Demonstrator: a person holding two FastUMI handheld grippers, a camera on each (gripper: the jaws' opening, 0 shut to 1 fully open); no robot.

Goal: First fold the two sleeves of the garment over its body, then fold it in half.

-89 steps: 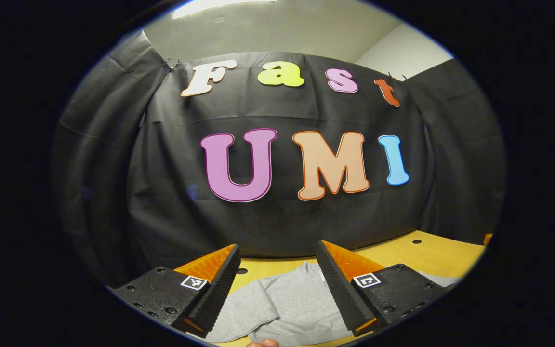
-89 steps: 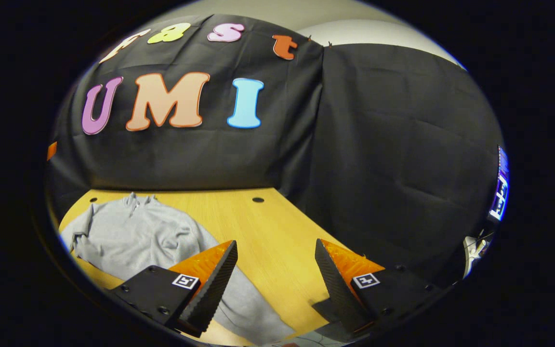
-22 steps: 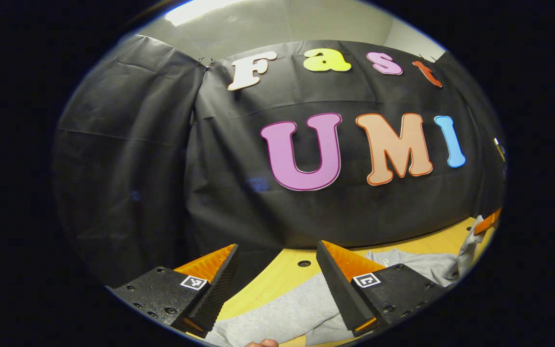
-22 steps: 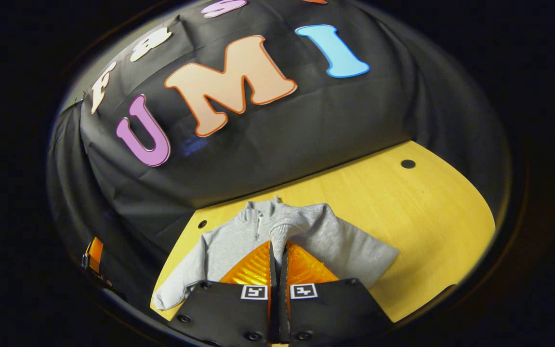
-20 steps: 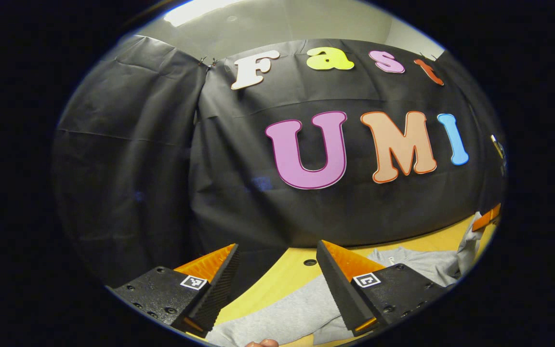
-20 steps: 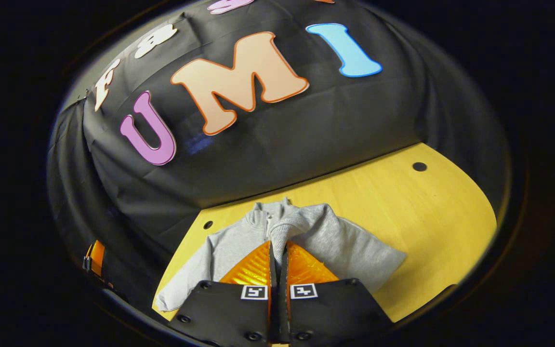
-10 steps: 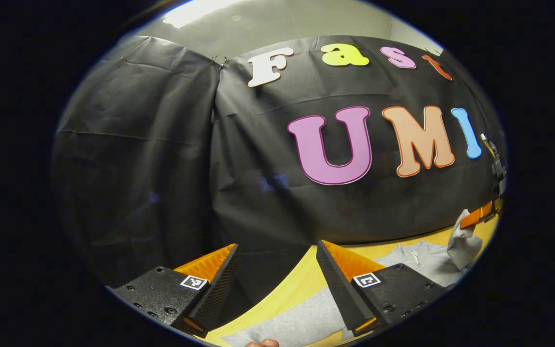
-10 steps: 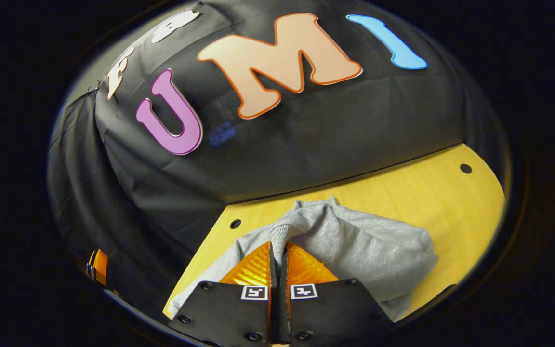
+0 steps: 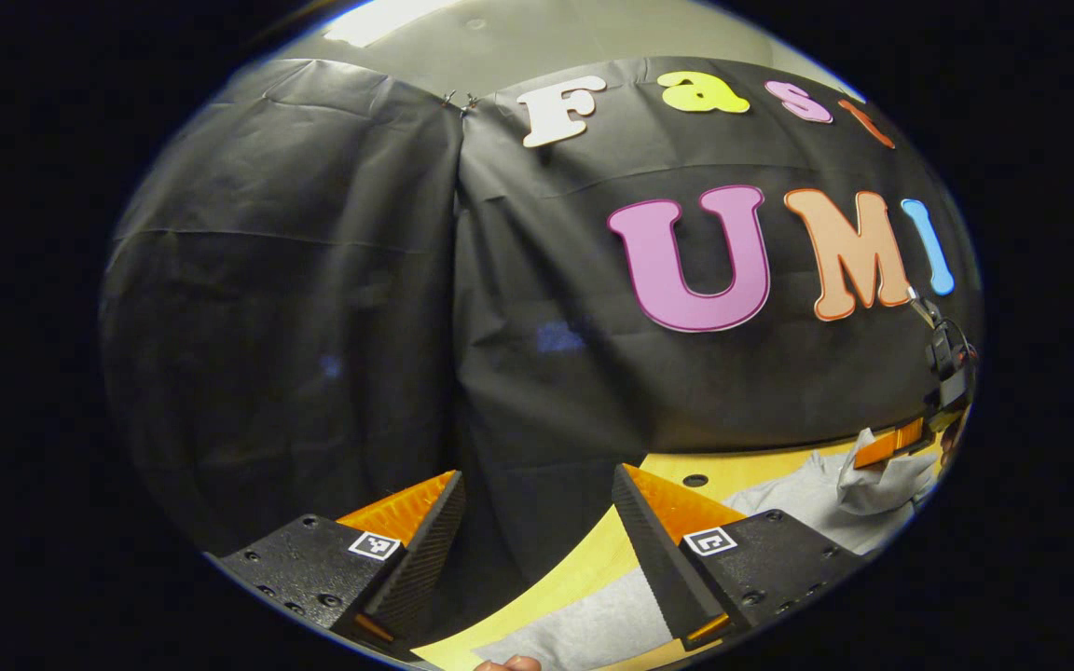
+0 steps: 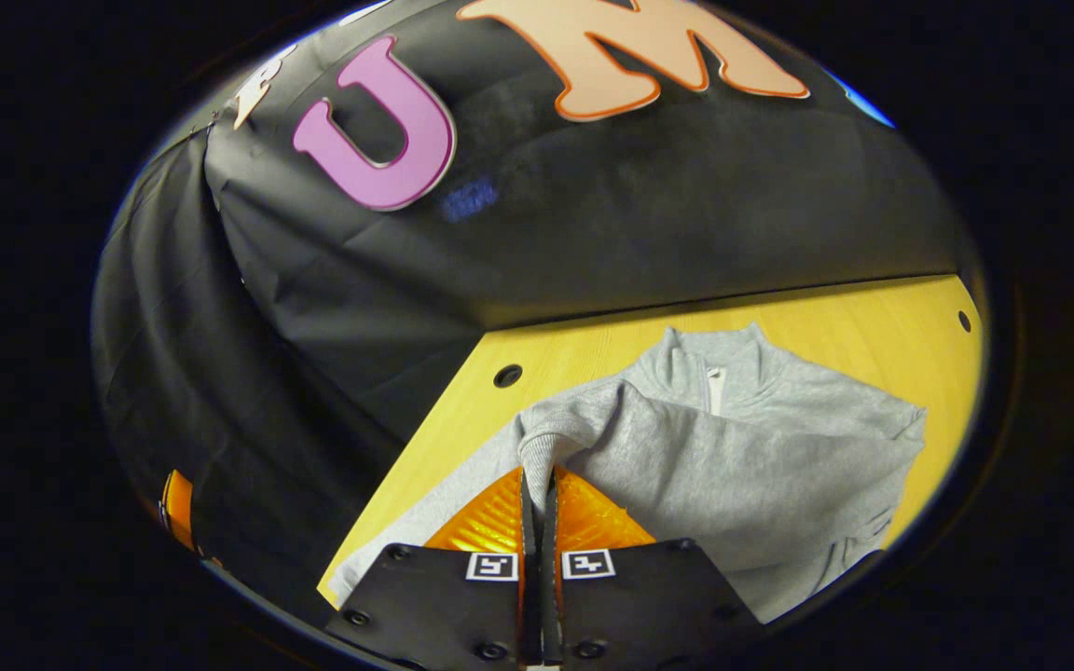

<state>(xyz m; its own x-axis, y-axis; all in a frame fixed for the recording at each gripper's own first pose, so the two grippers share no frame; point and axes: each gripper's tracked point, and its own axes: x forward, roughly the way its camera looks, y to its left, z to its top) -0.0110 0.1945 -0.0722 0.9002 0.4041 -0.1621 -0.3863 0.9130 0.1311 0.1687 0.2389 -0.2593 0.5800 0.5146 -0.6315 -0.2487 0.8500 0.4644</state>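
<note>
A grey garment (image 10: 761, 466) lies flat on the yellow table (image 10: 873, 321), collar toward the booth wall. The right gripper (image 10: 537, 485) has its fingers pressed together on the cuff (image 10: 542, 445) of one sleeve (image 10: 649, 438), holding it lifted over the garment's body. The left gripper (image 9: 537, 550) hangs with its fingers apart and nothing between them, above the table's edge, beside the garment's other sleeve (image 9: 584, 629).
</note>
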